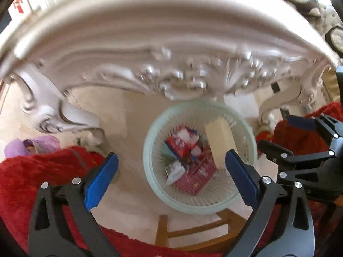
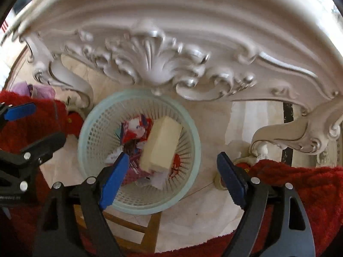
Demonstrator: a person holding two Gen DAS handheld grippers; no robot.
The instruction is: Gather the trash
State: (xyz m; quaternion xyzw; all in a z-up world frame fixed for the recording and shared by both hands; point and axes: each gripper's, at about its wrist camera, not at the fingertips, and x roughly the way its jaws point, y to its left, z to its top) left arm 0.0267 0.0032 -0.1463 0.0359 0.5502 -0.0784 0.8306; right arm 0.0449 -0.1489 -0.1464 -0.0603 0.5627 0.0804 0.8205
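Both views look steeply down at a pale green lattice basket [image 2: 139, 150] on the light floor [image 2: 214, 128], just under the carved white edge of the tabletop [image 2: 154, 64].

Inside the basket a cream box [image 2: 160, 145] lies tilted. In the right wrist view its long axis runs from 1 o'clock down to 7 o'clock, upper end near the far wall. In the left wrist view the same box [image 1: 220, 141] reads closer to upright, 12 to 6, against the wall at 2 o'clock. Under it lies a heap of red, white and pink wrappers [image 2: 137, 132]; I cannot separate them.

My left hand-held gripper [image 1: 171, 177] stands spread wide, nothing between the blue pads, over the near half of the basket. My right hand-held gripper [image 2: 172, 177] is also well apart and empty, its left pad over the basket's near rim, its right pad over bare floor.

Room: carved table legs stand at 9 and 3 o'clock of the basket, red fluffy cloth [image 2: 300, 182] crowds both lower corners, and a wooden frame [image 2: 137, 229] sits at 6 o'clock. Open floor lies at 3 o'clock.

Only the left view shows the basket's near rim unobstructed; only the right view shows the box's broad top face. Each view catches the other hand-held gripper at its edge. Both frames are motion-blurred.
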